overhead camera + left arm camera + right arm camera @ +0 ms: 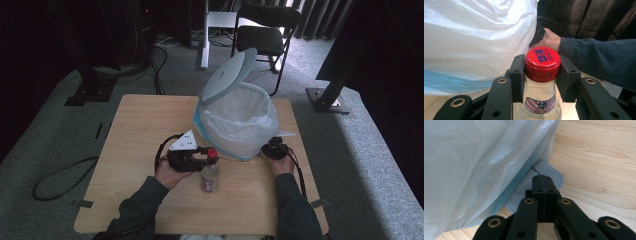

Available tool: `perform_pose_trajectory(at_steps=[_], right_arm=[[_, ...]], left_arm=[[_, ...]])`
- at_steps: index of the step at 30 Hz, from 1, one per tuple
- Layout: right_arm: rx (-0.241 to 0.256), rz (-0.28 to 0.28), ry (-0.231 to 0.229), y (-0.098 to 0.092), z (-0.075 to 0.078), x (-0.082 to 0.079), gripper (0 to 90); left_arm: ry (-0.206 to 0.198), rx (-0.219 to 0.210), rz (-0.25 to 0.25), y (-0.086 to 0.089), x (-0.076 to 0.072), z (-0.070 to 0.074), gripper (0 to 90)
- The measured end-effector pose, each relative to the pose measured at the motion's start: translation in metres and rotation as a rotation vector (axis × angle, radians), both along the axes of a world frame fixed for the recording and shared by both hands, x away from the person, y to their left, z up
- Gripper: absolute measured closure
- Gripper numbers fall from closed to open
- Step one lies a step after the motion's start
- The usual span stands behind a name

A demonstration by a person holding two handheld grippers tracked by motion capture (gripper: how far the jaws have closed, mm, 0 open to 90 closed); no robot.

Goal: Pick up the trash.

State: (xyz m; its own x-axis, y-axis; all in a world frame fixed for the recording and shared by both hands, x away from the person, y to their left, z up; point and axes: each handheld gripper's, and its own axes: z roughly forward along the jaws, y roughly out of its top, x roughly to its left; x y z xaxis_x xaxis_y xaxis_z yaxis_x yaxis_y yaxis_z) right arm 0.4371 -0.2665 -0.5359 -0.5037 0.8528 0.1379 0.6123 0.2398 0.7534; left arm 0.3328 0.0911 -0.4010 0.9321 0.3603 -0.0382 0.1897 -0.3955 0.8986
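A clear plastic bottle (210,176) with a red cap (212,153) stands upright on the wooden table (135,135), just in front of a light blue pedal bin (239,120). The bin is lined with a white bag and its lid (229,75) stands open. My left gripper (205,151) is shut on the bottle's neck just under the red cap (542,62); the bottle's label (541,105) shows below. My right gripper (274,150) is shut, with its tips (543,182) pressed down on the bin's grey foot pedal (554,176) at the bin's right base.
The white bag (474,37) bulges over the bin's rim close to both grippers. A black folding chair (265,35) stands on the floor beyond the table. Cables (65,172) lie on the carpet at the left. Bare tabletop lies left and front.
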Motion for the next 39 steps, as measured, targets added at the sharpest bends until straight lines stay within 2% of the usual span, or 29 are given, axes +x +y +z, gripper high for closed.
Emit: perform_pose_trajectory(at_steps=[2,5,10,13,16,17,20,25,30,36,39], right_arm=[[-0.002,0.001,-0.002,0.000,0.000,0.000,90.0],[0.003,-0.002,-0.003,0.000,0.000,0.000,90.0],[0.002,-0.001,-0.003,0.000,0.000,0.000,90.0],[0.003,-0.003,-0.003,0.000,0.000,0.000,90.0],[0.004,-0.002,-0.002,0.000,0.000,0.000,90.0],[0.004,-0.002,-0.002,0.000,0.000,0.000,90.0],[0.006,0.000,-0.001,-0.001,0.000,0.000,90.0],[0.007,-0.001,-0.002,-0.001,-0.001,0.000,90.0],[0.010,-0.001,-0.003,-0.001,-0.001,0.000,90.0],[0.011,-0.002,-0.004,-0.001,-0.001,0.000,90.0],[0.014,-0.004,-0.005,-0.001,-0.001,-0.001,90.0]], left_arm=[[-0.030,0.008,0.003,-0.004,0.000,-0.001,62.4],[-0.032,0.001,-0.003,-0.005,-0.002,-0.002,62.1],[-0.007,-0.018,-0.022,-0.002,-0.003,-0.007,59.9],[0.012,0.004,-0.014,-0.004,-0.002,-0.016,55.9],[0.029,-0.015,-0.013,-0.003,-0.001,-0.019,55.6],[0.024,-0.011,-0.011,-0.003,-0.001,-0.019,56.2],[-0.005,0.008,-0.002,-0.006,-0.004,-0.015,57.7],[-0.007,0.026,-0.012,-0.013,-0.002,-0.011,58.4],[0.012,0.005,-0.037,-0.019,0.002,-0.003,59.0],[-0.003,0.002,-0.048,-0.026,0.006,0.011,59.5],[-0.010,-0.013,-0.054,-0.030,0.012,0.024,59.7]])
